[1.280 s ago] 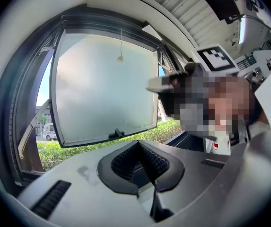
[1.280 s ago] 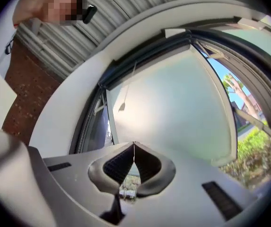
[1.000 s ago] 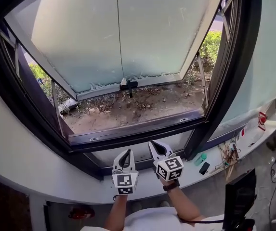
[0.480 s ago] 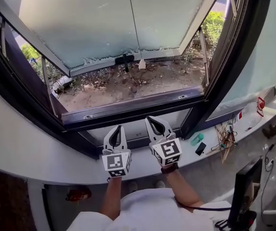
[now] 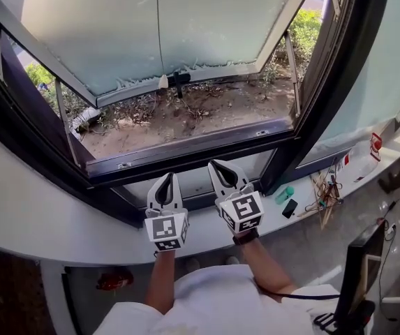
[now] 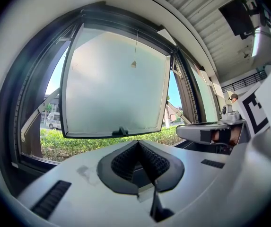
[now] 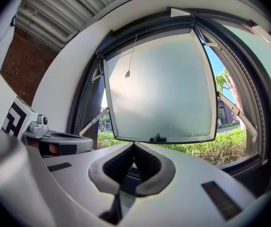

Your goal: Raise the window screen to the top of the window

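The dark-framed window (image 5: 186, 153) stands open, its frosted sash (image 5: 158, 26) swung outward with a black handle (image 5: 179, 79) on its lower edge. No mesh shows across the opening. A thin cord with a white toggle (image 5: 163, 81) hangs from the top of the opening (image 6: 134, 64) (image 7: 127, 74). My left gripper (image 5: 166, 178) (image 6: 137, 144) and right gripper (image 5: 218, 165) (image 7: 133, 144) are side by side just below the window's bottom rail. Both are shut with nothing between the pads, and both point level at the sash.
A white curved sill (image 5: 46, 236) runs under the window. On its right part lie a green object (image 5: 286, 193), a small black device (image 5: 290, 207), tangled wires (image 5: 322, 195) and a red-and-white item (image 5: 374, 144). A dark monitor (image 5: 357, 271) stands at lower right. Outside are bare soil (image 5: 186, 117) and bushes.
Both grippers have risen a little toward the bottom rail, still shut. The cord's toggle has swung from the right of the sash handle to its left.
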`<state>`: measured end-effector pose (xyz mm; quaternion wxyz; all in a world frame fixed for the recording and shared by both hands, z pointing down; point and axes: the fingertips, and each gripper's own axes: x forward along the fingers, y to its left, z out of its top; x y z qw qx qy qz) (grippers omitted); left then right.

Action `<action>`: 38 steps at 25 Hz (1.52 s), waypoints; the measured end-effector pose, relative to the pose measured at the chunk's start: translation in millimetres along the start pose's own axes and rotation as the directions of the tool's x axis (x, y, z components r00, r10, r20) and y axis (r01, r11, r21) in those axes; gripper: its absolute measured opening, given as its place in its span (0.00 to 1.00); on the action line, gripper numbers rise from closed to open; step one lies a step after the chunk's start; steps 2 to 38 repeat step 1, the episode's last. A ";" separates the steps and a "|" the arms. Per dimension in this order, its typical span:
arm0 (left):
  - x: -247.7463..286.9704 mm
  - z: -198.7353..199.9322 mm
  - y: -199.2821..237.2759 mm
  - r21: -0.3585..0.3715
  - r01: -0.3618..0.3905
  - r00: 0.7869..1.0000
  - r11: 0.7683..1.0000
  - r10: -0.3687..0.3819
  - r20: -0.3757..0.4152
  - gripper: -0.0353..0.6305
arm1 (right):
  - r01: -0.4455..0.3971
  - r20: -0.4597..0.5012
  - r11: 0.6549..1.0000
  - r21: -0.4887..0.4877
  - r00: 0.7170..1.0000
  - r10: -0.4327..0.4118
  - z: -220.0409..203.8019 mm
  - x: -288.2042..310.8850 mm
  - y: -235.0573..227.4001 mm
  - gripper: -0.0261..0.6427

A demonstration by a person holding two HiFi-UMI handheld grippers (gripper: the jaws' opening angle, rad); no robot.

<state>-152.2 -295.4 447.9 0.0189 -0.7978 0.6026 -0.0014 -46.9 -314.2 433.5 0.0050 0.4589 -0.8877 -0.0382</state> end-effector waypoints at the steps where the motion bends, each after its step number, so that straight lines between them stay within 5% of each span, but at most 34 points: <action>1: 0.7 -0.3 0.4 0.000 0.000 1.000 1.000 0.000 0.000 0.06 | -0.001 0.000 1.000 -0.002 1.000 0.001 0.1 0.7 0.0 0.04; 38: 0.7 -0.3 0.4 0.000 0.000 1.000 1.000 0.000 0.000 0.06 | -0.001 0.000 1.000 -0.002 1.000 0.001 0.1 0.7 0.0 0.04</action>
